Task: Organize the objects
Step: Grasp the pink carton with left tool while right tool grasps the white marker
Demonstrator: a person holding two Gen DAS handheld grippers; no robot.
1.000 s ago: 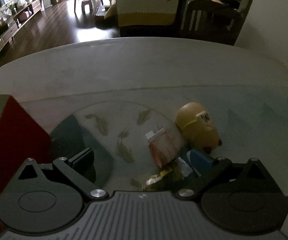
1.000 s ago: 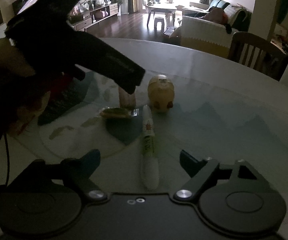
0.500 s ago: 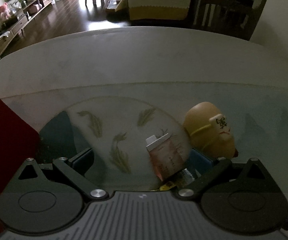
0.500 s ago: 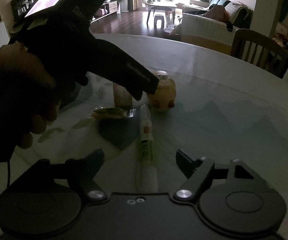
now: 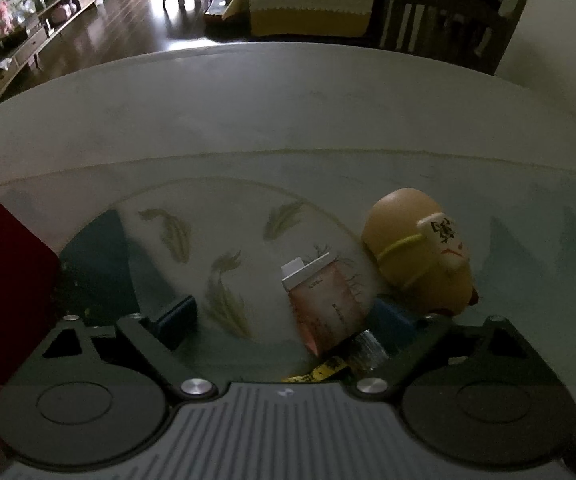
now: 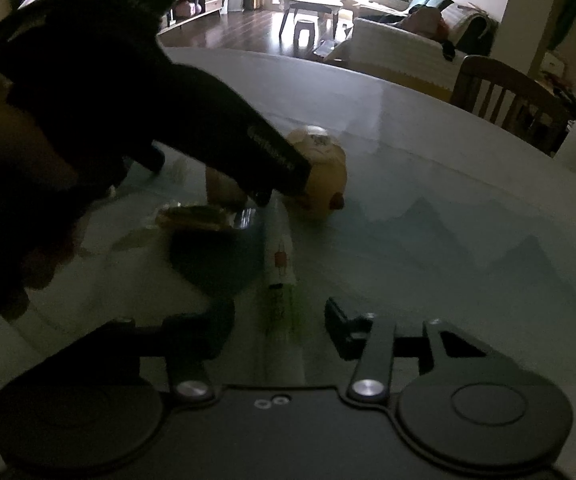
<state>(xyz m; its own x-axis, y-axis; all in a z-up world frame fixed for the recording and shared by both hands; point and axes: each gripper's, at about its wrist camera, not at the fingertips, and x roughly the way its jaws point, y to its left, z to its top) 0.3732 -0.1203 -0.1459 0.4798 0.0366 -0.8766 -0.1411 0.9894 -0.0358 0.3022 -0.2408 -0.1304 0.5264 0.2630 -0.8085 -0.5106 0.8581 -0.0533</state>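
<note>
I judge the tidying barely begun — everything I can see lies loose on the table (image 5: 288,120), nothing gathered or boxed. My left gripper (image 5: 283,320) is spread wide, its fingers either side of a small pink carton (image 5: 324,304) that lies tilted on the glass; the carton sits nearer the right-hand finger, and I cannot tell whether that finger touches it. Nothing is gripped. Just below the carton a crinkly foil packet (image 6: 199,218) with a yellow edge pokes out, shiny and flat. Beside the carton, to its right, rests a rounded tan toy (image 5: 416,256) — smooth, egg-shaped, with a yellow band and a small white tile with writing on it.

My right gripper (image 6: 279,328) is also open and empty, hovering over a long slim tube (image 6: 281,280), white with green and red print, lying pointed toward the toy. The tube runs between the fingers, apart from both.

The table is round, glossy glass over a pale cloth with leaf prints and teal patches. At the left edge stands something red (image 5: 3,280), flat-faced; what it is I cannot tell.
</note>
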